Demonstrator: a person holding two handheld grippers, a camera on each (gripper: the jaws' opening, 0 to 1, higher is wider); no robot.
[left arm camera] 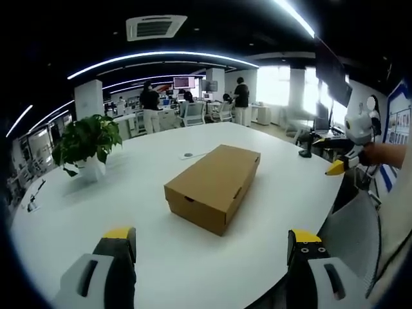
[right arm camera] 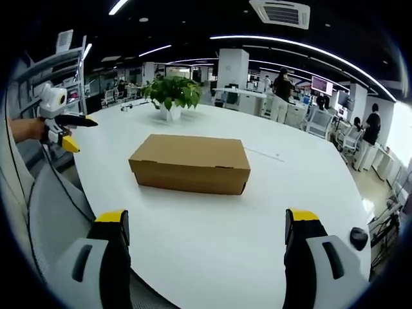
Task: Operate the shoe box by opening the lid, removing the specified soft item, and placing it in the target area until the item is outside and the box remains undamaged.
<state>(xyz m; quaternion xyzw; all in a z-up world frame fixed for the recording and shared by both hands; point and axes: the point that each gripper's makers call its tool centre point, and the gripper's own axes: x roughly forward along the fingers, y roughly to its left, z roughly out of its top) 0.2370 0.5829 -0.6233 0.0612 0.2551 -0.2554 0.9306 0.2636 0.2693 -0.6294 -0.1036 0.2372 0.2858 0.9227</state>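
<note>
- centrally, a closed brown cardboard shoe box (left arm camera: 214, 187) (right arm camera: 190, 163) lies flat on the round white desk (left arm camera: 129, 193) (right arm camera: 257, 219); lid shut
- left gripper (left arm camera: 212, 248) fingers spread apart, holding nothing; right gripper (right arm camera: 211, 228) fingers likewise apart
- green potted plant (left arm camera: 87, 143) (right arm camera: 172, 95) stands well apart from the box

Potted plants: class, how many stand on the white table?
1. The potted plant stands on the white table, beyond the closed shoe box; the box could hide something small behind it.
</note>
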